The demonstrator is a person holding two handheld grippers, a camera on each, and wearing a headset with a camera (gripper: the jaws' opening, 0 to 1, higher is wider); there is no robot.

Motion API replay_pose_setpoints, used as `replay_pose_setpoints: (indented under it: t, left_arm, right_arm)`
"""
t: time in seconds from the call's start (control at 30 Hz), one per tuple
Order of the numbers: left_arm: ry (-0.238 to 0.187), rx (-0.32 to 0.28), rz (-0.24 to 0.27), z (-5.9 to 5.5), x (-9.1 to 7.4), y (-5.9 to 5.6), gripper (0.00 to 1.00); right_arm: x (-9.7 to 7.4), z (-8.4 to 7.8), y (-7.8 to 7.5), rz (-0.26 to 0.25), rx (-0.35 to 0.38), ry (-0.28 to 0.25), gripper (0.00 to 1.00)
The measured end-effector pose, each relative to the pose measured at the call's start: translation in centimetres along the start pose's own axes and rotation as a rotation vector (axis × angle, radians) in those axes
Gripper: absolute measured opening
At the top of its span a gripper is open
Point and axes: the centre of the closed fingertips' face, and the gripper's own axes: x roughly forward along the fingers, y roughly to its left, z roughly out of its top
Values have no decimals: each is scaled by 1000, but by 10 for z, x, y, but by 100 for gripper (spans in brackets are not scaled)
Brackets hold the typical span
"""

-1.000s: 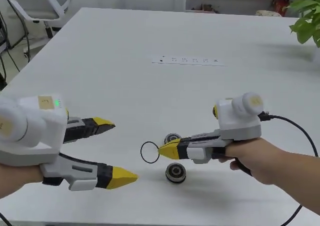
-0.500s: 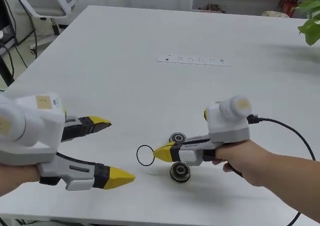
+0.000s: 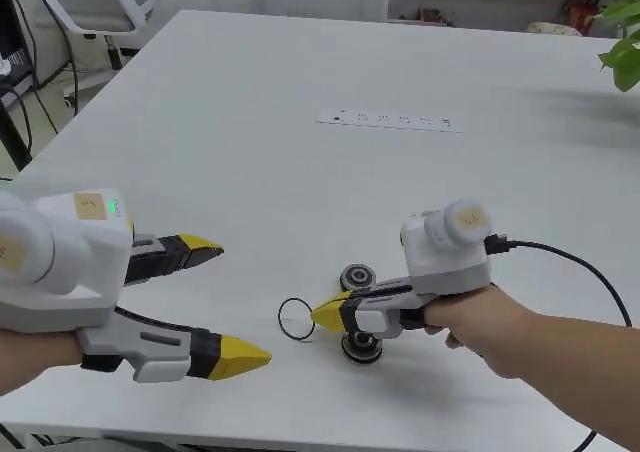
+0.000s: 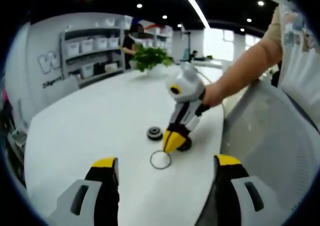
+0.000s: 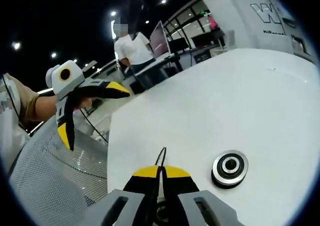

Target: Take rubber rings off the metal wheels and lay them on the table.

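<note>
Head view: a person works two hand-held grippers over a white table [image 3: 300,92]; a white power strip [image 3: 392,121] lies well beyond them.
Count: two grippers; two metal wheels, the far wheel [image 3: 356,276] and the near wheel [image 3: 361,347]; one loose rubber ring [image 3: 295,319]; one power strip.
Rubber ring: a thin black loop pinched at the yellow tips of the right gripper [image 3: 322,315], reaching out from them toward the left gripper [image 3: 228,302]; its lower edge is at or just above the tabletop, which of the two cannot be told; it sits just beside both wheels.
Right gripper: jaws closed together on the ring, as its own view shows, with the thin black line rising between the tips; the far wheel stands free on the table to one side; the near wheel is partly covered by the gripper body in the head view.
Left gripper: jaws spread wide with nothing between them; held well apart from the ring, with the ring and the right gripper straight ahead between its two tips in its own view.
Since a second ago: the ring now reads as a flatter oval, lower toward the table; the right gripper has come down over the near wheel; the left gripper's jaws remain wide.
</note>
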Motion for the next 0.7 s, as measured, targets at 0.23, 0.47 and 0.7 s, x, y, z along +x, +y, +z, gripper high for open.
replay_pose_setpoints:
  t: [0.23, 0.47, 0.7]
  left_arm:
    - [1, -4, 4, -1, -1, 1, 78]
    - [5, -1, -2, 0, 0, 0, 78]
    - [9, 4, -9, 1, 2, -1, 78]
  right_arm:
    - [0, -3, -4, -25, -31, 16, 6]
    - [-2, -2, -4, -32, -58, 22, 17]
    - [-7, 5, -2, -34, -86, -5, 26]
